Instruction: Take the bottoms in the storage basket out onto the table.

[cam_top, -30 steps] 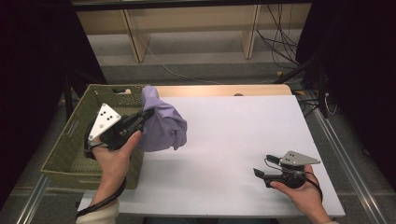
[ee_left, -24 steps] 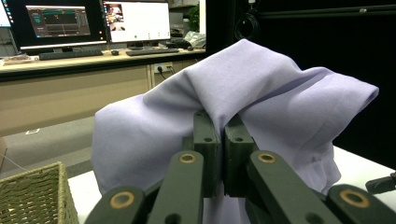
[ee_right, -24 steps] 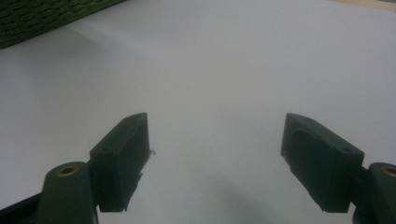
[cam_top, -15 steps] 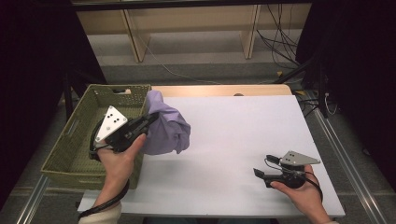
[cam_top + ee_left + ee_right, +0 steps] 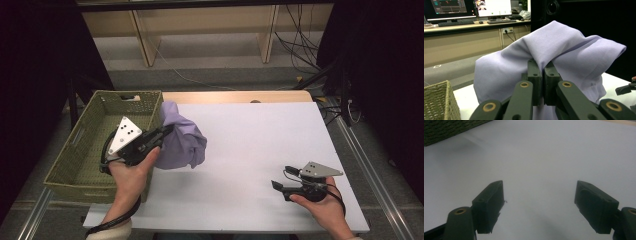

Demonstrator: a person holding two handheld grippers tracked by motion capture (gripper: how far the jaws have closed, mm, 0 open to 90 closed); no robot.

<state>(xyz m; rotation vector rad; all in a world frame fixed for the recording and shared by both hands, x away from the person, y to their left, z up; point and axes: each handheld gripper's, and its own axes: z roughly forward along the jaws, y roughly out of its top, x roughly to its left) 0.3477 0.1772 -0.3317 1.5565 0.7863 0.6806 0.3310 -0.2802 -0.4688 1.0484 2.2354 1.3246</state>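
cloth (image 5: 182,140) shifted right, clamped by left gripper (image 5: 167,131) | basket (image 5: 80,155) beside

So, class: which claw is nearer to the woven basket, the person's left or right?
Left. The left claw is beside the woven basket, shut on the lilac cloth next to its rim. The right claw rests open, far across the white table.

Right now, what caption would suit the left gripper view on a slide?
Left gripper pinching a fold of lilac cloth lifted above the white table, beside a green woven basket.
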